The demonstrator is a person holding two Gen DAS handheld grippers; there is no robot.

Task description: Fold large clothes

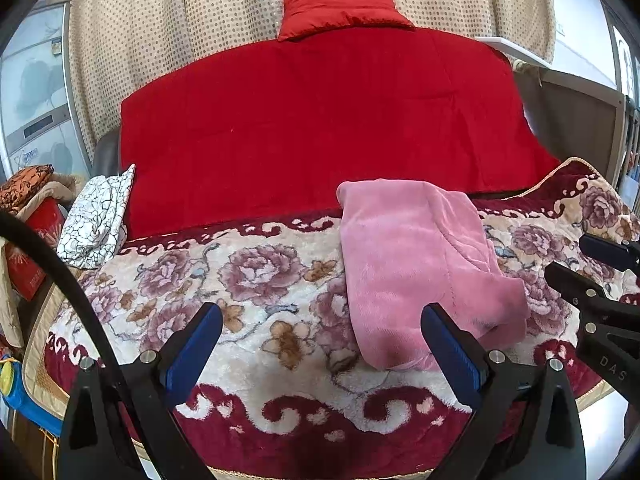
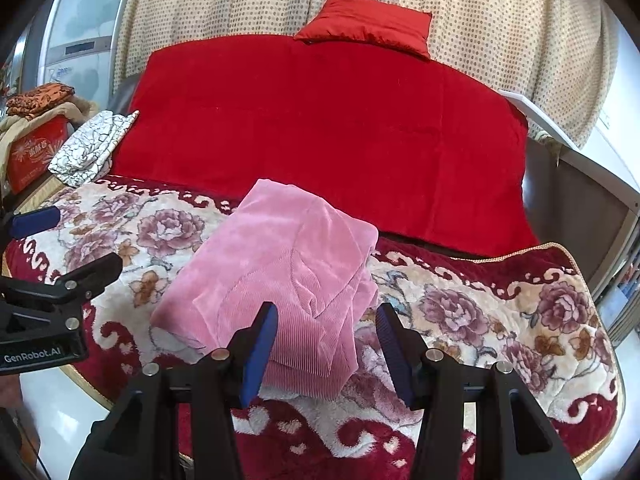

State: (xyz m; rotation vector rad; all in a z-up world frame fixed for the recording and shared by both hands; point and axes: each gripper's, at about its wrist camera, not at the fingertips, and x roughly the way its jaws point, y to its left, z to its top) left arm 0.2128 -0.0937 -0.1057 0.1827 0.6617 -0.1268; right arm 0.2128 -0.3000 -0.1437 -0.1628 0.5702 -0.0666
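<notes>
My left gripper (image 1: 322, 332) hangs just above the near part of the floral blanket (image 1: 248, 280), its blue-padded fingers (image 1: 192, 344) spread wide with nothing between them. My right gripper (image 2: 326, 340) is spread too, less widely, with the near corner of the folded pink garment (image 2: 280, 272) showing in the gap between its pads; I cannot tell whether either pad touches the cloth. From the left wrist view the right gripper enters at the right edge, just beside the garment.

The pink garment lies as a compact folded bundle on the floral blanket, a little right of the middle from my left side, its far end reaching the blanket's dark red scroll border.

Beyond the blanket spreads a flat red quilt (image 1: 320, 120), and a red pillow (image 1: 344, 10) rests at its far edge against the dotted curtain (image 1: 200, 12). Off to the left sits a crumpled white cloth with black crackle lines (image 1: 96, 220), beside a red box (image 2: 34, 152) topped with an orange patterned fabric.
</notes>
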